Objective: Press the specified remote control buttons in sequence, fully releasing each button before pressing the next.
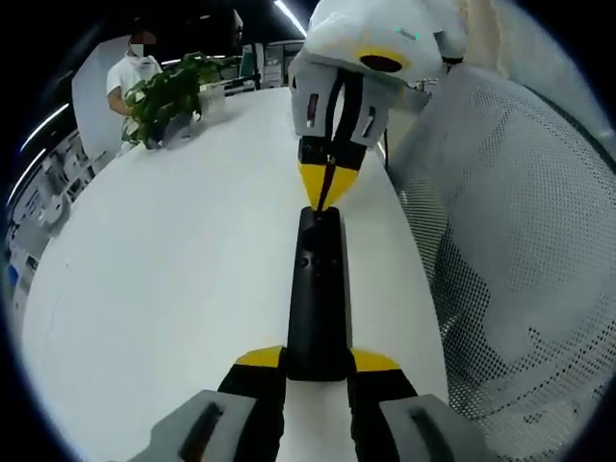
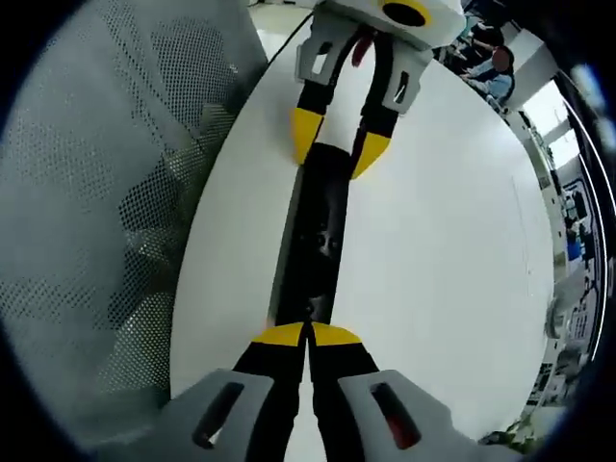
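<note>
The remote control (image 1: 319,294) lay lengthwise on the desk (image 1: 183,269), near the edge beside a mesh chair (image 1: 520,250). The left gripper (image 1: 318,358) stood at its near end in the left gripper view, one jaw on either side of it, and the right gripper (image 1: 327,189) met its far end with jaws together. At the desk's far end a potted plant (image 1: 173,96) stood, with a person (image 1: 132,72) behind it. In the right gripper view the chair (image 2: 115,221) lay left of the desk.

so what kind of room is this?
Probably an office or lab: a long white table, a mesh chair back beside it, a potted plant at the far end, shelving behind.
</note>
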Demonstrator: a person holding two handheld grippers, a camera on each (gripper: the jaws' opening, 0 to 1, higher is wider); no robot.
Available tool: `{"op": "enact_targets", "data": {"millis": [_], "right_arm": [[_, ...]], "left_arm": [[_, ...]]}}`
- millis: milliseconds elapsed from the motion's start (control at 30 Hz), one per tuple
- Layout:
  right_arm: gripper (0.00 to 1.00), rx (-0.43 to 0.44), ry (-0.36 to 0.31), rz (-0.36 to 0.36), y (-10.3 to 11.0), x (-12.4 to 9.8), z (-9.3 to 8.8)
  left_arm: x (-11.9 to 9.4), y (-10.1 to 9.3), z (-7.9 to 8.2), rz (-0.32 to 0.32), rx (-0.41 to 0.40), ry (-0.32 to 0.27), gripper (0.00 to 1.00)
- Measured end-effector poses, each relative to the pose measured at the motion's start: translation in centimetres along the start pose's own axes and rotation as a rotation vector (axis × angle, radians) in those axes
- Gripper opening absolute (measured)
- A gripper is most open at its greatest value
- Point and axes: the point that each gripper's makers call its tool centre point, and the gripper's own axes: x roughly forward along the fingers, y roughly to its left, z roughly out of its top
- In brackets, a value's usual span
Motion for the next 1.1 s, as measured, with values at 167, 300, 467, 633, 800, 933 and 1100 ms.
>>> {"op": "enact_targets", "data": {"millis": [167, 300, 467, 633, 800, 933, 1100], "right_arm": [[0.0, 0.162, -0.079, 0.057, 0.0, -0.1, -0.1], [0.0, 0.275, -0.129, 0.085, -0.1, -0.1, -0.1], [0.0, 0.374, -0.213, 0.07, -0.2, -0.1, 0.2], [0.0, 0.407, -0.285, -0.014, 0.0, -0.2, 0.3], [0.0, 0.305, -0.27, -0.025, 0.0, -0.2, 0.6], [0.0, 0.291, -0.287, -0.008, 0.1, 0.0, 1.3], [0.0, 0.178, -0.212, -0.038, 0.0, 0.1, 1.4]], "left_arm": [[0.0, 0.0, 0.0, 0.001, -0.016, 0.035, 0.25], [0.0, 0.1, 0.2, 0.002, -0.064, 0.061, 0.25], [0.0, -0.1, 0.0, 0.008, -0.036, 0.049, 0.25], [-0.1, -0.1, 0.0, -0.012, -0.03, 0.054, 0.24], [-0.1, -0.1, -0.1, -0.007, -0.023, 0.058, 0.24], [-0.1, -0.1, -0.1, -0.007, -0.019, 0.056, 0.24], [0.0, -0.1, -0.1, -0.009, -0.02, 0.058, 0.24]]}}
